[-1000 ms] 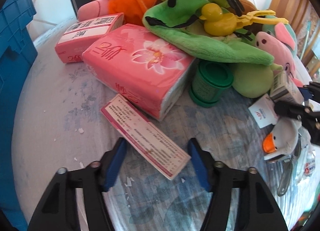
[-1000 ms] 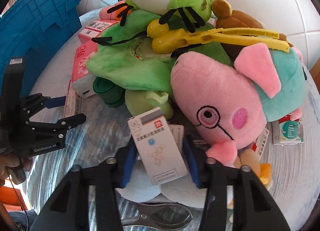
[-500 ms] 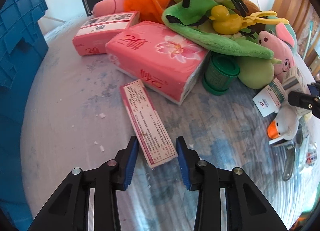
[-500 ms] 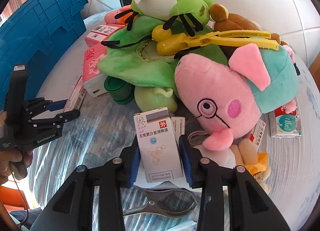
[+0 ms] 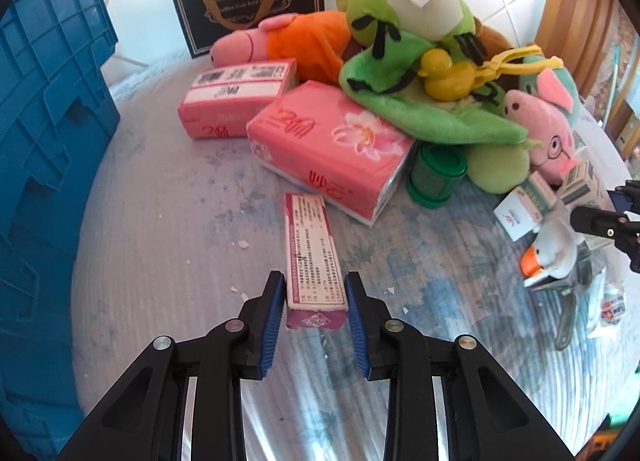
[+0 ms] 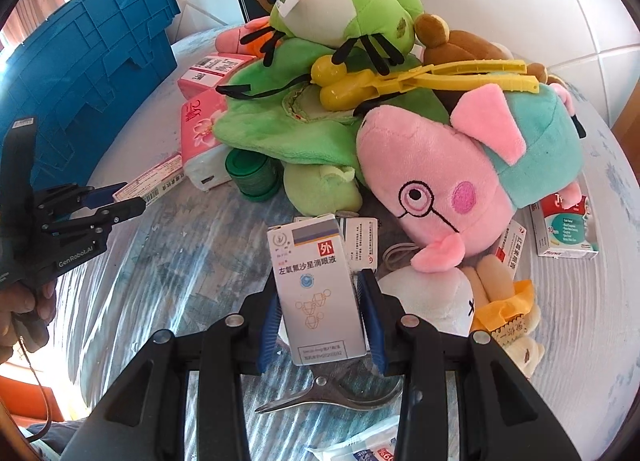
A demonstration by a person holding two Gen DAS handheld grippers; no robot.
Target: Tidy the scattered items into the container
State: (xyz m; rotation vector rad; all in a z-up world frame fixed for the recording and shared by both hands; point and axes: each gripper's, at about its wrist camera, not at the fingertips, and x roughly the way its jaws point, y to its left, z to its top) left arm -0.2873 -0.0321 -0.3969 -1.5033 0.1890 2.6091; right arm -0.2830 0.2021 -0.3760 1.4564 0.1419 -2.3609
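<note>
My left gripper is shut on the near end of a long pink medicine box, which lies along the table toward a pink tissue pack. My right gripper is shut on a white eye-drop box and holds it upright above a white plush. The blue crate stands at the far left; it also shows in the right wrist view. The left gripper shows at the left of the right wrist view.
A heap of plush toys fills the back: a green frog, a pink pig, a yellow duck tongs. A green cup, a second tissue pack, a black gift bag, metal clamp and small boxes lie around.
My left gripper has closed onto the long pink box, which turned from diagonal to straight between the fingers. My right gripper has closed on the eye-drop box and lifted it slightly.
</note>
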